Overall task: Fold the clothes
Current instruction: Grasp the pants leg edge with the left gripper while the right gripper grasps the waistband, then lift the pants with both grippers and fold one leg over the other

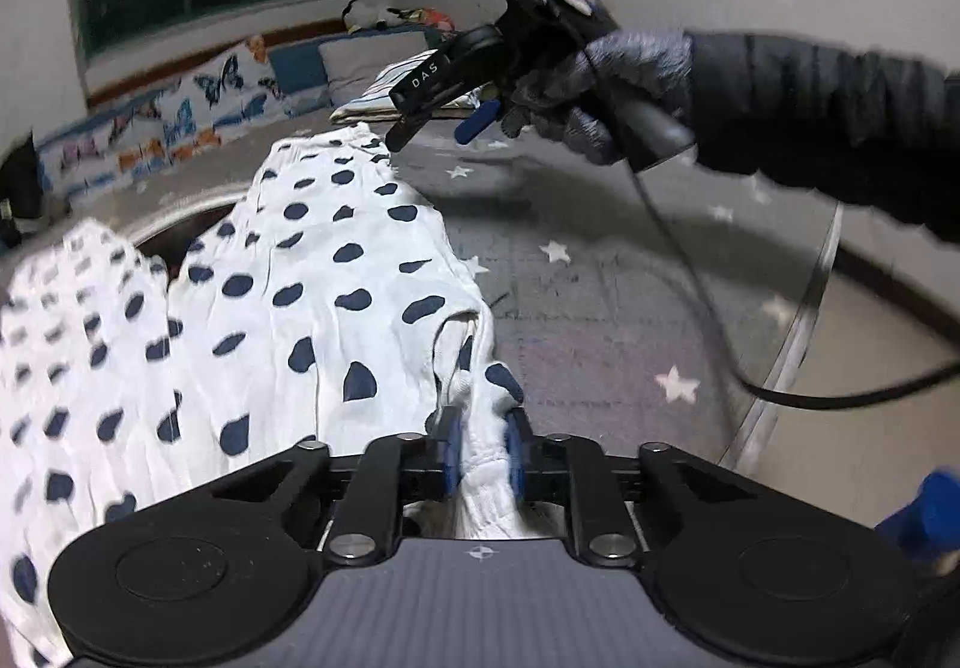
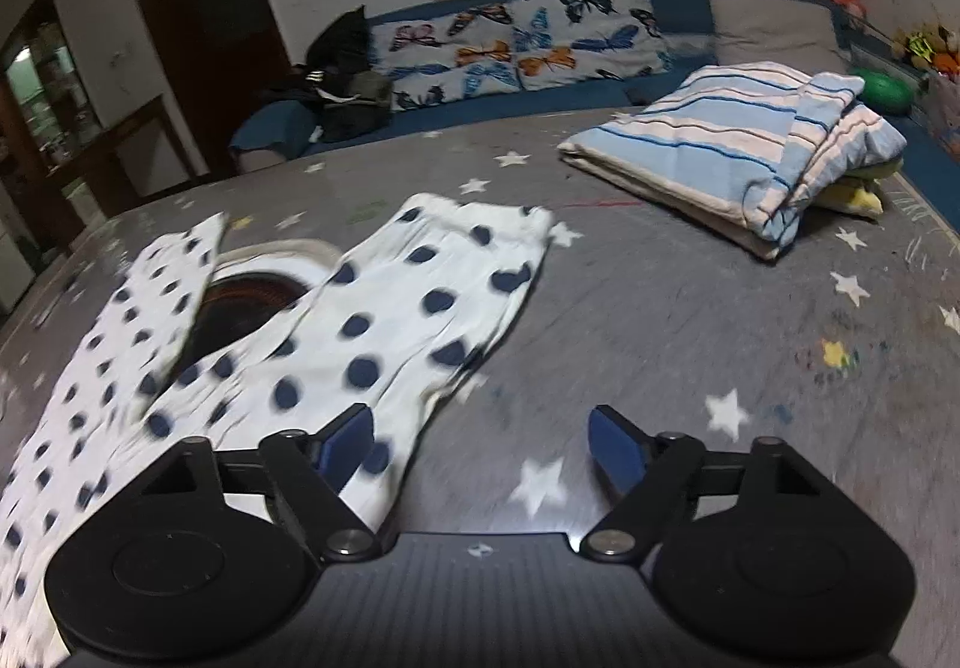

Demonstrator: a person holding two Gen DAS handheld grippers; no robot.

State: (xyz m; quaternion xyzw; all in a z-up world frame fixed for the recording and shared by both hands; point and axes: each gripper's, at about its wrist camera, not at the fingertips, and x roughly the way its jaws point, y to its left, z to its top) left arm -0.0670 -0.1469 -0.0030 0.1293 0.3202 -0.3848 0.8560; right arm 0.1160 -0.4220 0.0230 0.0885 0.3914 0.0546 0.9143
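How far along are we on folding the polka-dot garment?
Done: striped cloth lies folded at the far side. In hand: left gripper pinches a bunched edge of the polka-dot garment; right gripper is open, empty. Left: the garment is still spread out, unfolded.

- The white, navy-spotted cotton garment (image 1: 288, 308) runs off the left wrist view's left and bottom edges; its gathered corner is hidden between the left hand-held gripper's (image 1: 483, 452) blue pads.
- In the right wrist view the garment's near part is motion-blurred.
- The black-sleeved arm (image 1: 840, 104) is cut by the right edge.
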